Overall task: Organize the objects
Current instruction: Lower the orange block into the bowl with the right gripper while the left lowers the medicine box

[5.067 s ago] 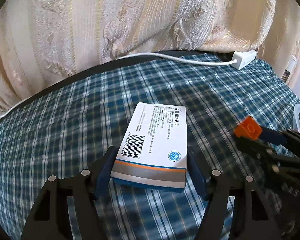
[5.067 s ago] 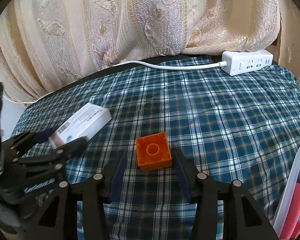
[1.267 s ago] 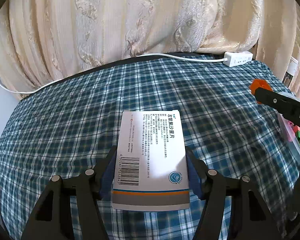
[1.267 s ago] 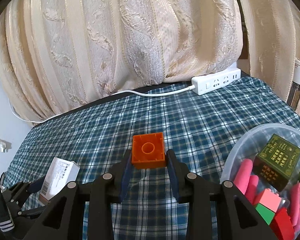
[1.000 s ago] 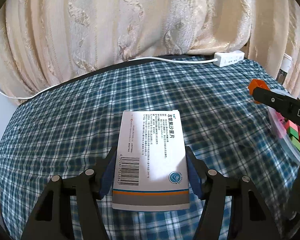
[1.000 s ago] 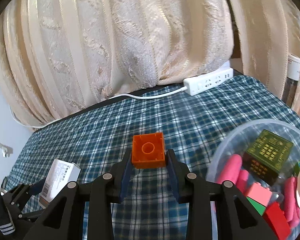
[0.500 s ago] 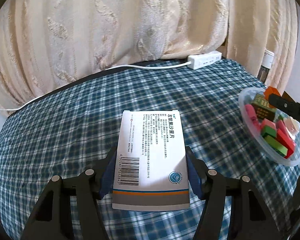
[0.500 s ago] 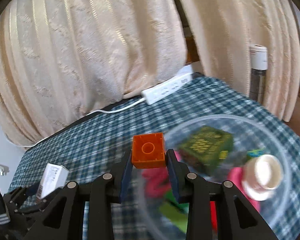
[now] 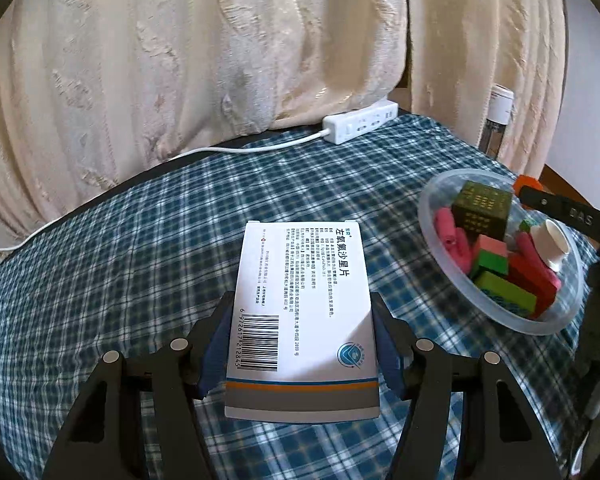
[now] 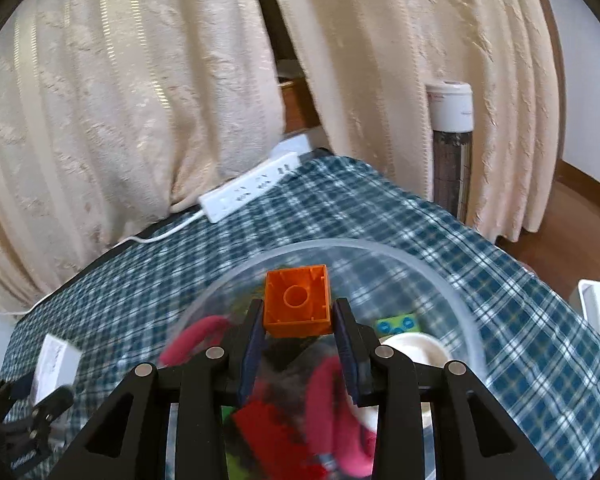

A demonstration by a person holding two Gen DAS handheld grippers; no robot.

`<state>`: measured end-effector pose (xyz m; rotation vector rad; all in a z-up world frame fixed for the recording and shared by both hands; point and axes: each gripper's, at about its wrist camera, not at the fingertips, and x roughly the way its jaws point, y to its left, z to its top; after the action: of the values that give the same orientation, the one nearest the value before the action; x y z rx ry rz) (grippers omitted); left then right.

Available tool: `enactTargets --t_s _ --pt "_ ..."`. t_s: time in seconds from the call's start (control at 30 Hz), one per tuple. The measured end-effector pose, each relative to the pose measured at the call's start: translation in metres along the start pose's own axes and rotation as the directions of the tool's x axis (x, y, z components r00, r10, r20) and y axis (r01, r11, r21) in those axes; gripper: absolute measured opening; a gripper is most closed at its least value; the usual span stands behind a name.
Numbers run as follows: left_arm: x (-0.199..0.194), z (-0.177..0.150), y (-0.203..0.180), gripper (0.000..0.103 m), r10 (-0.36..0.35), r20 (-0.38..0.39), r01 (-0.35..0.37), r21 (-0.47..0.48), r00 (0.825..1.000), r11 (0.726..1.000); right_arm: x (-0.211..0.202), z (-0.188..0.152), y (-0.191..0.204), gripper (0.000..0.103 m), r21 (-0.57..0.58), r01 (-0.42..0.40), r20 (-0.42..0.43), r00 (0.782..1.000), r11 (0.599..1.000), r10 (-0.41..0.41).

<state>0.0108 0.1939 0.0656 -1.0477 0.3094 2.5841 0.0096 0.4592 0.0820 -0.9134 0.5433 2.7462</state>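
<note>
The orange brick [image 10: 297, 305] sits clamped between the two pads of the right tongs [image 10: 298, 344], hollow underside and centre tube facing the camera. Half a second ago it was level with the near rim of the clear bowl [image 10: 432, 270]; now it hangs over the bowl's middle, with the pink pieces, the red block and the white cup [image 10: 414, 346] below and just ahead of the tongs. A second ago the bowl was still off to the right of these tongs. That shift suggests the carry is nearly finished: what remains for this piece is probably to part the pads and let it fall among the others.

In the left view the medicine box [image 9: 302, 320] is gripped flat between the blue pads of the left tongs [image 9: 302, 350], barcode end nearest the camera, held above the checked cloth on the bench [image 9: 100, 280]. The box has not moved within its grip, but the bowl, half a second ago further off, now lies closer to the right of these tongs, so the left hand has swung toward it too.

The right tongs point slightly downward into the bowl. The left tongs stay level, waiting short of the rim. Beyond both lie the white power strip [image 9: 360, 124] and the cream curtain [image 9: 180, 60].
</note>
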Motion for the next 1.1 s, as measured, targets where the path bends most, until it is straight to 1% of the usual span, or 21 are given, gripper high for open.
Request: enactTargets --t_s 0.07,0.1,0.13,0.27,0.43,0.57,0.67,0.8,1.1 --pt "0.000 0.001 -0.004 0.064 -0.007 -0.001 0.007 0.006 1.000 1.000 0.003 -0.001 -0.008 0.048 0.029 0.002 -0.011 1.000 1.000 -0.001" --pt "0.001 0.002 -0.006 0.064 -0.012 -0.003 0.012 0.009 1.000 1.000 0.002 -0.002 -0.011 0.056 0.042 0.000 -0.011 1.000 0.999 0.001" --pt "0.001 0.002 -0.008 0.064 -0.018 -0.005 0.018 0.011 1.000 1.000 0.001 -0.003 -0.013 0.057 0.050 -0.004 -0.006 1.000 0.999 0.004" --pt "0.004 0.006 -0.019 0.064 -0.047 -0.015 0.047 0.027 0.999 0.999 -0.013 -0.007 -0.015 0.057 0.035 0.035 0.054 0.998 0.999 -0.036" --pt "0.004 0.012 -0.037 0.064 -0.091 -0.010 0.091 0.053 0.996 0.994 -0.022 -0.008 -0.026 0.057 0.058 0.097 0.113 0.988 0.994 -0.103" --pt "0.007 0.021 -0.055 0.064 -0.143 -0.016 0.143 0.076 0.990 0.987 -0.026 -0.006 -0.038 0.057 0.085 0.156 0.157 0.973 0.984 -0.168" --pt "0.011 0.030 -0.072 0.064 -0.187 -0.028 0.189 0.095 0.982 0.977 -0.028 -0.006 -0.043 0.057 0.096 0.222 0.190 0.953 0.970 -0.236" --pt "0.016 0.039 -0.098 0.064 -0.239 -0.043 0.243 0.123 0.970 0.962 -0.028 -0.005 -0.051 0.057 0.126 0.221 0.182 0.953 0.967 -0.242" --pt "0.028 0.056 -0.144 0.064 -0.328 -0.072 0.336 0.167 0.942 0.927 -0.030 -0.006 -0.056 0.057 0.160 0.217 0.184 0.952 0.963 -0.245"
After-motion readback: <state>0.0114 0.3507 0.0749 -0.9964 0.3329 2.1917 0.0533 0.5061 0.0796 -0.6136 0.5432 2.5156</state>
